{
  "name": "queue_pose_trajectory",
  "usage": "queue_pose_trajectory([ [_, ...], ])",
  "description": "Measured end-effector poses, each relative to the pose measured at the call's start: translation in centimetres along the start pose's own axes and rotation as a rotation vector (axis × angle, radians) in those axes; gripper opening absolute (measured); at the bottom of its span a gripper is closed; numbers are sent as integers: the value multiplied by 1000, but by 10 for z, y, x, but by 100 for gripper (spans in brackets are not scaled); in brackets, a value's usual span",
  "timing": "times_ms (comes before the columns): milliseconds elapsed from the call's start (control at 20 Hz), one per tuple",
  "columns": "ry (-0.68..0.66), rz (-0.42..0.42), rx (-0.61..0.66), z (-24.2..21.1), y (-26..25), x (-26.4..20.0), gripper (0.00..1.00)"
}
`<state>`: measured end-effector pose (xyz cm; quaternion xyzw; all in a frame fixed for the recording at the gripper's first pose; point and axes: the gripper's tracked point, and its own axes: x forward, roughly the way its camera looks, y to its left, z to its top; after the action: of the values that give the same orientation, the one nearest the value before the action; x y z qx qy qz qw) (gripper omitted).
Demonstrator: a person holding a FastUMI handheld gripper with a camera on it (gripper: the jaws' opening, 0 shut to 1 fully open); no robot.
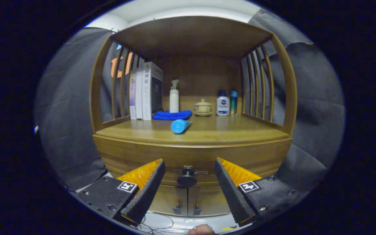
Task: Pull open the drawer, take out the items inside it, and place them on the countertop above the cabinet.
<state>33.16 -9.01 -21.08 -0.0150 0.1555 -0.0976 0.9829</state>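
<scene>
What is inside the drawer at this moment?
Its contents are hidden: the drawer is closed. Its knob sits between the open gripper's fingers, untouched.

We see our gripper (pixel 188 168) spread wide, its open gap facing the drawer knob (pixel 187 177); a blue tube (pixel 180 125) blocks the countertop (pixel 233 132) front.

Books (pixel 144 91), pump bottle (pixel 174 97), perhaps a lidded cup (pixel 202 106).

Book (pixel 151 88) spine reads 人格理论; fingers (pixel 145 192) spread, flanking knob (pixel 187 179).
</scene>
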Motion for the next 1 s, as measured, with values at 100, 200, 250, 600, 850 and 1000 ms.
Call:
queue_pose_trajectory([
  [100,-24,43,1,12,9,-26,98],
  [200,-49,80,-1,27,16,-45,98],
  [250,-60,92,1,34,19,-56,99],
  [600,-182,192,3,92,37,-149,98],
  [850,-226,192,-11,110,37,-200,98],
  [1000,-258,238,1,119,45,-230,98],
])
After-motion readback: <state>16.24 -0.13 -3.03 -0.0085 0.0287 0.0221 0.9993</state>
